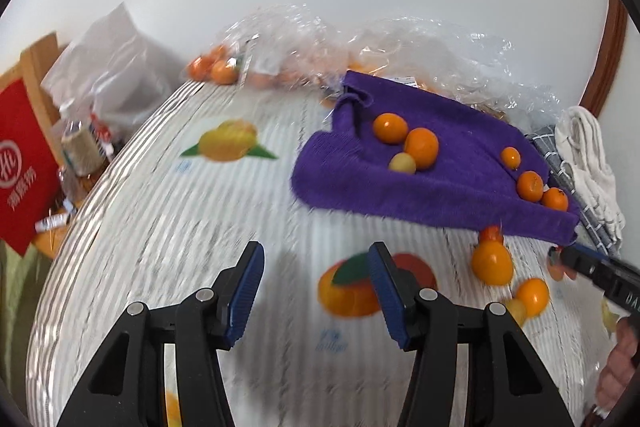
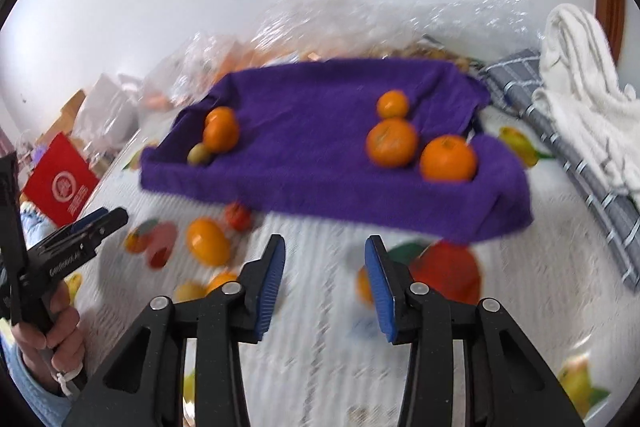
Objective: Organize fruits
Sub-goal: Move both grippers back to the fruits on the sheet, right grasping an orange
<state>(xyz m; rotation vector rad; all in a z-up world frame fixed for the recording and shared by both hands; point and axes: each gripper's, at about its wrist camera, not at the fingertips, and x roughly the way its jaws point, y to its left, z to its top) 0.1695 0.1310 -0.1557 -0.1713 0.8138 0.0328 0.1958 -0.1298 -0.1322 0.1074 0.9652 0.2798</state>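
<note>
Two grippers — left gripper (image 1: pixel 316 285) and right gripper (image 2: pixel 325 281) — hovering released, nothing between pads, over fruit-print tablecloth (image 1: pixel 168 227); six citrus fruits on purple towel (image 2: pixel 320 151) — more loose nearby.

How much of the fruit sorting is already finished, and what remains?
Done: several oranges and one small green fruit lie on the purple towel. In hand: nothing; left tongs and right tongs are open. Left: loose fruits on the tablecloth.
</note>
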